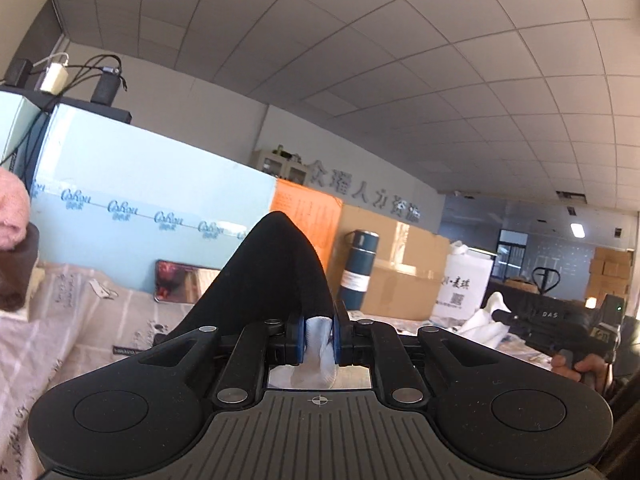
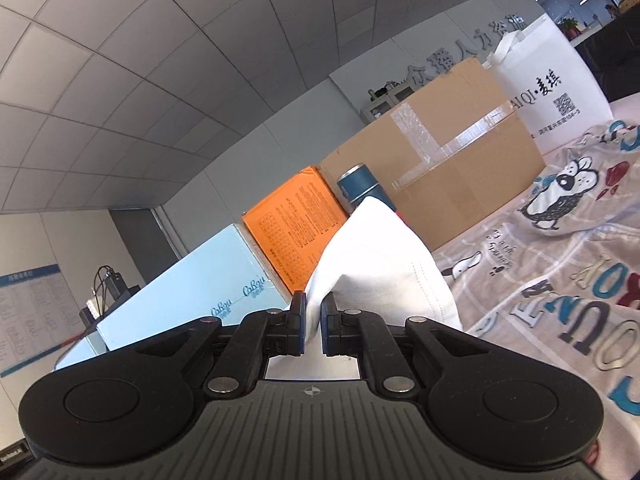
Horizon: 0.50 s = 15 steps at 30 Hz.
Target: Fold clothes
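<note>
The printed blanket (image 2: 560, 264) covers the counter under both my claws, grey with cartoon dogs and big letters, and everything else I place against the cardboard box (image 2: 452, 168) standing at its far edge. A pale blue CaRou carton (image 1: 152, 184) lies well to the left of that box, an orange box (image 2: 292, 228) leans just beside its left end, and a white tote bag (image 2: 548, 84) stands against its right end. A dark teal flask (image 1: 358, 268) stands upright in front of the box, close to its left corner. My left claw (image 1: 319, 340) is clamped on a garment that is black (image 1: 276, 276) on the outside and white between the pads, rising in a peak that hides part of the box. My right claw (image 2: 313, 330) is pinched tight on a white garment (image 2: 380, 264), which billows up in front of the box and flask.
</note>
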Each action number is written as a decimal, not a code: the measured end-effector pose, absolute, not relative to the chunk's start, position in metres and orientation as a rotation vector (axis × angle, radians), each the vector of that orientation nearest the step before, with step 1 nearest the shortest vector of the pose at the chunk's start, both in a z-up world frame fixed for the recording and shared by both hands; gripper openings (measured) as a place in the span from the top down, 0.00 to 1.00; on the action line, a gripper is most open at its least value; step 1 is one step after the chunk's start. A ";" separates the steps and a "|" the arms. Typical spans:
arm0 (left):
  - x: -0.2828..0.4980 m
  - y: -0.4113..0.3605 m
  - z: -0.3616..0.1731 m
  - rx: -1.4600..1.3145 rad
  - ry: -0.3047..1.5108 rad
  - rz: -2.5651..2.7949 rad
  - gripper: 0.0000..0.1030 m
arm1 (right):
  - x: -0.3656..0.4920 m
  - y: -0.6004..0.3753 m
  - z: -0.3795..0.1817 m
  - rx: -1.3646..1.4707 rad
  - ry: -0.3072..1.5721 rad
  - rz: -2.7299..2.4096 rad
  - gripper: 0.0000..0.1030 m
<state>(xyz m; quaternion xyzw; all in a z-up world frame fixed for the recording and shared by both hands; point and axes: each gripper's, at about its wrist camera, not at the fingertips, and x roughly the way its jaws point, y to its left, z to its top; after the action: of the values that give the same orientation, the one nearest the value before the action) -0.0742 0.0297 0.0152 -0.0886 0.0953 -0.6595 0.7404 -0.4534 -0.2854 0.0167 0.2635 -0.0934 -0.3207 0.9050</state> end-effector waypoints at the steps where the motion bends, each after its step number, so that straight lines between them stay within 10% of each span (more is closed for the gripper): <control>1: -0.076 0.033 0.013 -0.199 0.228 -1.461 0.88 | -0.457 -0.280 0.016 0.528 -0.185 -0.674 0.93; 12: -0.070 0.053 -0.020 -0.179 0.460 -1.423 0.77 | -0.490 -0.270 -0.010 0.543 -0.049 -0.763 0.91; 15: -0.064 0.066 -0.013 -0.223 0.405 -1.380 0.47 | -0.504 -0.270 -0.009 0.566 -0.097 -0.831 0.54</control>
<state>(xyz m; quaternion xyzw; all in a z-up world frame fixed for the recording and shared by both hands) -0.0635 0.0659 -0.0131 -0.1020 0.1852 -0.6308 0.7466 -0.5037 -0.2704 -0.0091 0.2711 -0.0465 -0.3982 0.8751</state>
